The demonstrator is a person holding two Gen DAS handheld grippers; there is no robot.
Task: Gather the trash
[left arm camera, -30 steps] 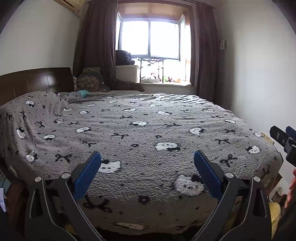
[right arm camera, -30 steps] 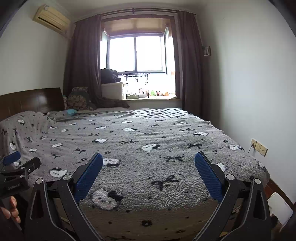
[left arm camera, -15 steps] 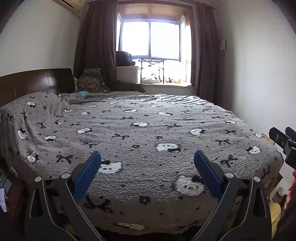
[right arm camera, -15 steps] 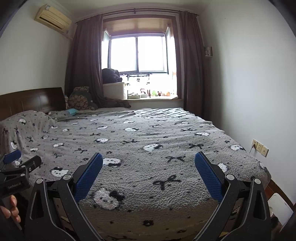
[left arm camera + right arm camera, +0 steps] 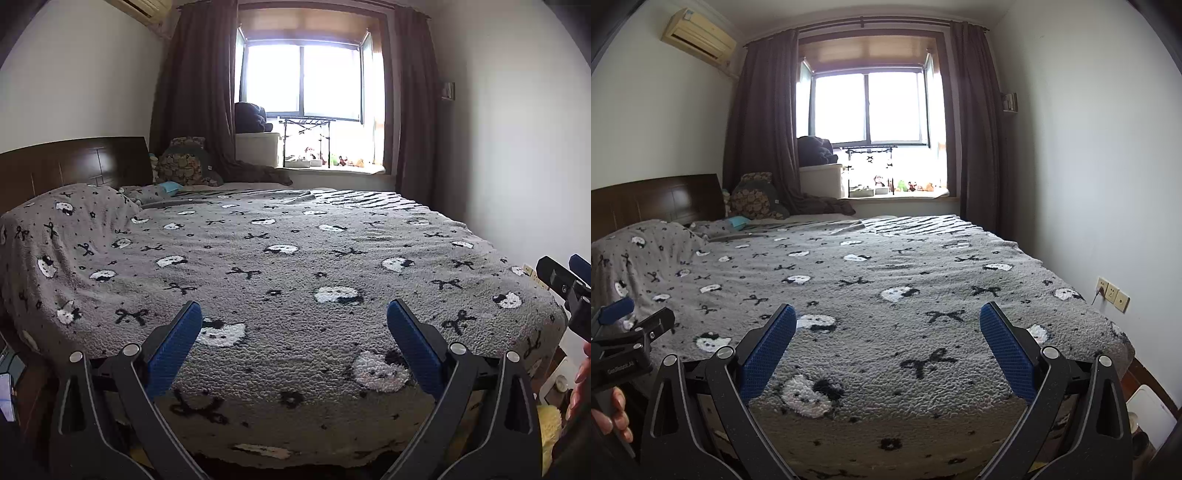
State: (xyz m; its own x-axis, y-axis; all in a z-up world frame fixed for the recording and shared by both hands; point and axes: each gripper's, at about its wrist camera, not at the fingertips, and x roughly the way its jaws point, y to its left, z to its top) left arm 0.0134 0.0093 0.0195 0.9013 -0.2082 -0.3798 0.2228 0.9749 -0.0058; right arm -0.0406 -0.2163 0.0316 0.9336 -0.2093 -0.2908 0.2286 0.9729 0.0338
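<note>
No trash shows clearly on the bed. My left gripper (image 5: 294, 317) is open and empty, held above the foot of the bed with its blue pads wide apart. My right gripper (image 5: 885, 321) is also open and empty, held beside it to the right. The right gripper shows at the right edge of the left wrist view (image 5: 565, 280), and the left gripper shows at the left edge of the right wrist view (image 5: 624, 332). A small teal item (image 5: 737, 221) lies near the pillows; I cannot tell what it is.
A large bed with a grey cat-and-bow blanket (image 5: 295, 266) fills the room. A dark wooden headboard (image 5: 70, 166) stands left, a window and curtains (image 5: 871, 107) behind. A white bin (image 5: 1145, 402) and wall sockets (image 5: 1112, 293) are at right.
Both grippers have drifted slightly, and the view has shifted a little. Both stay open and empty.
</note>
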